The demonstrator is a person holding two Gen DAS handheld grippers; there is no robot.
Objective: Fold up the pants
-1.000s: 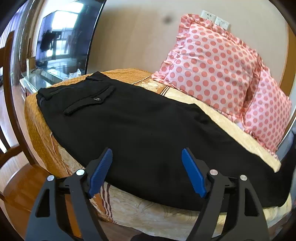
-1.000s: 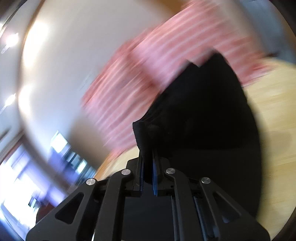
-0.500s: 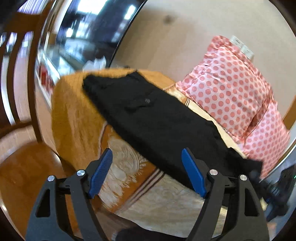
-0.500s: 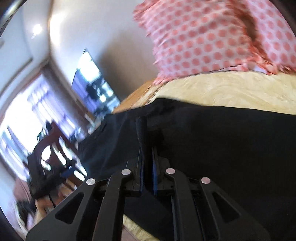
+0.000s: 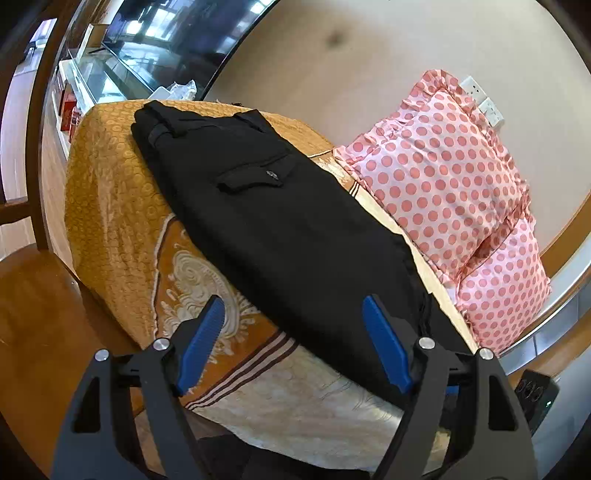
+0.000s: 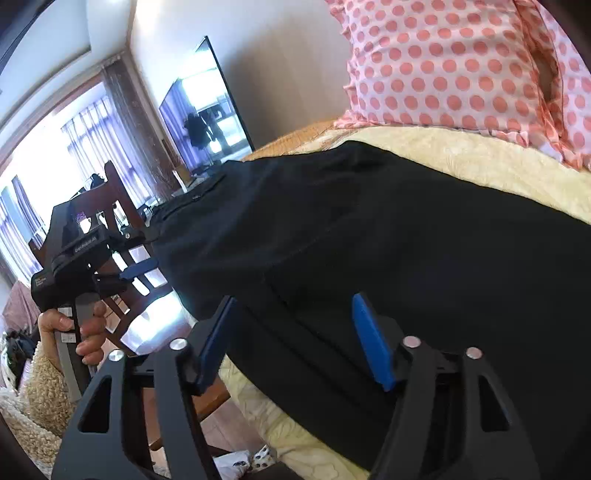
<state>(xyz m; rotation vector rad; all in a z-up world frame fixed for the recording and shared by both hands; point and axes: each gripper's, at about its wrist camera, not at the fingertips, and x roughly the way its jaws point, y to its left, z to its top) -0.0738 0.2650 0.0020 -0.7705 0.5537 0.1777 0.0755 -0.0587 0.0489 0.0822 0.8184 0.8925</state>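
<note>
Left gripper (image 5: 293, 343), black frame with blue pads, is spread wide and holds nothing; it hovers off the near edge of the bed, aimed at the black pants (image 5: 280, 229). Left wrist view: pants lie flat and lengthwise on the gold-and-cream patterned bedspread (image 5: 122, 221), waistband at the far corner, buttoned back pocket facing up, legs running toward the lower right. Two pink polka-dot pillows with ruffled edges (image 5: 443, 177) lean on the beige wall just behind the pants. Dark TV screen (image 5: 177, 33) sits far left above a white glass-topped cabinet (image 5: 92, 81); wooden floor at lower left. Right wrist view: right gripper (image 6: 291, 341), same black frame and blue pads, is also wide apart and empty, right over the leg end of the black pants (image 6: 369, 240), which show a fold edge running between the pads; can't tell if a pad touches the cloth. Cream bedspread (image 6: 461, 155) shows beyond the pants, pink polka-dot pillow (image 6: 443, 62) at top right. Left gripper (image 6: 142, 269) shows at the left, gripped by the person's hand (image 6: 86, 332) in a fuzzy cream sleeve, in front of a dark wooden chair (image 6: 122, 206).
</note>
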